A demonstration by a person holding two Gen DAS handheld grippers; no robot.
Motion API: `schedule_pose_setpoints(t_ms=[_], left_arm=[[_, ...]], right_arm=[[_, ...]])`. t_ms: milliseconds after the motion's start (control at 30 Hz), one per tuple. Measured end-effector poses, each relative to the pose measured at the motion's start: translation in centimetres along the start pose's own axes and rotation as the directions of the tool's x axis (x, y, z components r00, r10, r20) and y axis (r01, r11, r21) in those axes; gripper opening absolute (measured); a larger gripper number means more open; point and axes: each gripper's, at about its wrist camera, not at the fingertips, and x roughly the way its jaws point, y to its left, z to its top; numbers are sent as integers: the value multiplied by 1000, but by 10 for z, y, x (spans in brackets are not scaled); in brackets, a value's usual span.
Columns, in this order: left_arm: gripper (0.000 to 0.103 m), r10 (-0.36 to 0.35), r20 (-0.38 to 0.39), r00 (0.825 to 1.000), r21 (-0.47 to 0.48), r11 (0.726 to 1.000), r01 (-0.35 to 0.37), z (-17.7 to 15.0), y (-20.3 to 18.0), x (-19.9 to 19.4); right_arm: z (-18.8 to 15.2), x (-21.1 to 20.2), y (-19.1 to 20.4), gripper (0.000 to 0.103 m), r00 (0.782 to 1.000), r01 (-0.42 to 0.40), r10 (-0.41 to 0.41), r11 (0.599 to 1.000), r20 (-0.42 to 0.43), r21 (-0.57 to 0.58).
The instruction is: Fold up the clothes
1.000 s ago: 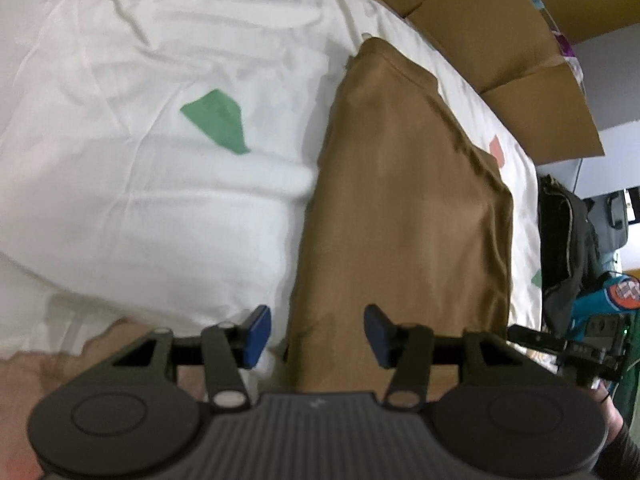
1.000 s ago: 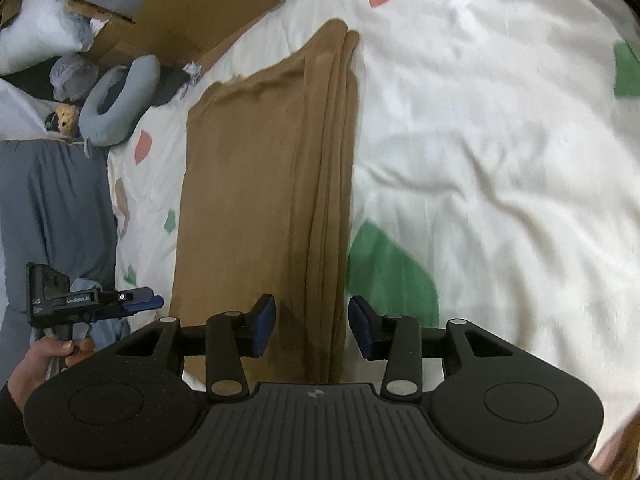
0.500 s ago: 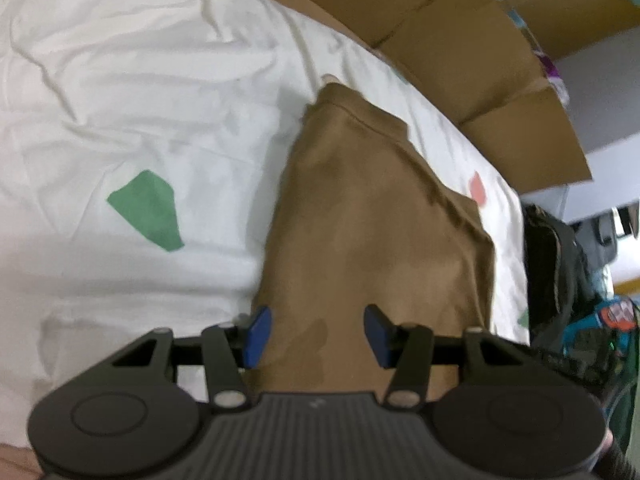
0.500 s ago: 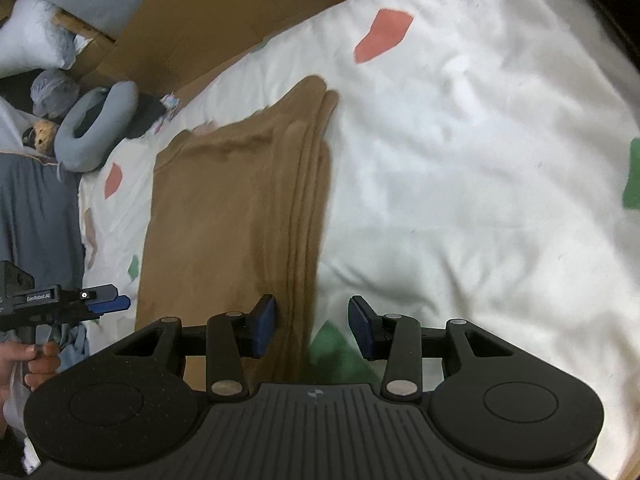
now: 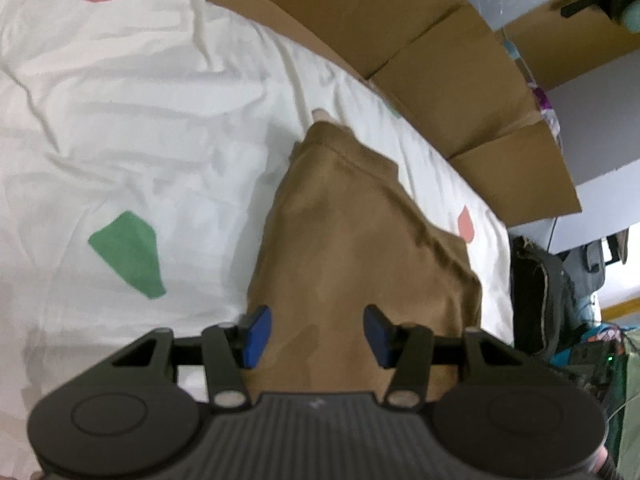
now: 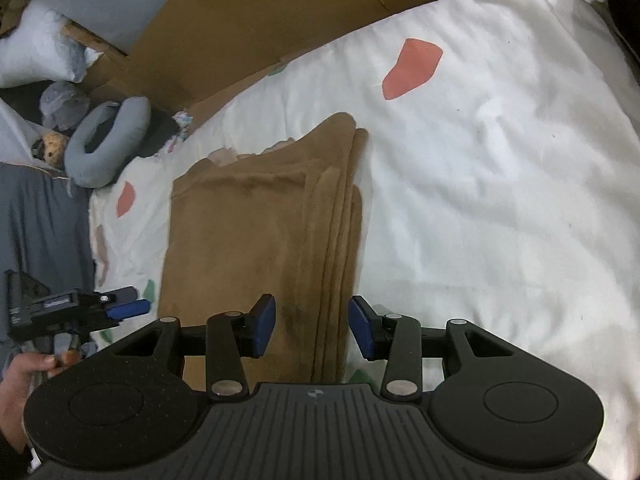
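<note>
A brown garment (image 5: 360,240) lies folded into a long strip on the white bedsheet (image 5: 140,140). My left gripper (image 5: 316,336) hovers over its near end, blue pads apart, nothing pressed between them. In the right wrist view the same garment (image 6: 256,240) shows stacked folded edges along its right side. My right gripper (image 6: 311,326) stands open above those edges at the near end. At that view's left edge a hand (image 6: 24,372) holds the left gripper (image 6: 132,306), off to the garment's left.
Flattened cardboard boxes (image 5: 420,52) line the far edge of the bed. A grey neck pillow (image 6: 108,144) and white bags lie beyond the bed corner. Dark bags (image 5: 548,292) sit beside the bed. The sheet carries green (image 5: 128,256) and red (image 6: 412,68) patches.
Both grippers have drawn back along the garment and tilted up, so the garment looks farther off and more of the boxes shows. The jaws stay equally wide.
</note>
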Motion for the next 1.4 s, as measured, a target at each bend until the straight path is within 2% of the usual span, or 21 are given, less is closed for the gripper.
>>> schedule_pose_setpoints(t_ms=[167, 367, 467, 567, 633, 700, 833, 900, 1067, 1200, 1300, 1400], left_arm=[[54, 26, 2, 1000, 18, 1000, -26, 11, 10, 3], [54, 14, 11, 1000, -17, 1000, -14, 22, 28, 12], [54, -5, -6, 1000, -25, 1000, 5, 25, 30, 19], [54, -22, -14, 1000, -23, 999, 22, 28, 29, 25], [63, -18, -20, 1000, -14, 1000, 18, 30, 26, 30], [67, -19, -37, 999, -4, 1000, 19, 32, 23, 36], [67, -60, -43, 997, -20, 998, 59, 39, 23, 46], [67, -85, -37, 996, -45, 996, 83, 42, 26, 49], [67, -156, -59, 986, -59, 987, 152, 49, 29, 57], [67, -175, -82, 981, -85, 982, 168, 53, 32, 61], [68, -191, -93, 977, -104, 978, 181, 56, 34, 64], [74, -212, -101, 972, -110, 973, 201, 60, 33, 67]], right_arm=[[11, 20, -4, 48, 1000, 14, -14, 1000, -3, -9], [21, 39, -11, 47, 999, -34, 34, 999, -9, 39], [25, 44, -26, 47, 996, -91, 93, 985, -3, 148], [25, 47, -34, 47, 991, -133, 134, 972, 5, 193], [26, 48, -38, 47, 987, -157, 159, 963, 9, 217], [27, 50, -41, 47, 983, -180, 183, 954, 10, 241], [30, 56, -44, 47, 974, -223, 228, 935, 14, 274], [32, 57, -42, 40, 972, -229, 234, 935, 14, 272], [34, 56, -42, 40, 971, -234, 241, 933, 10, 274], [30, 55, -49, 45, 964, -249, 266, 918, -14, 309], [27, 59, -45, 46, 964, -245, 265, 924, -30, 294], [29, 66, -40, 46, 963, -249, 268, 923, -26, 293]])
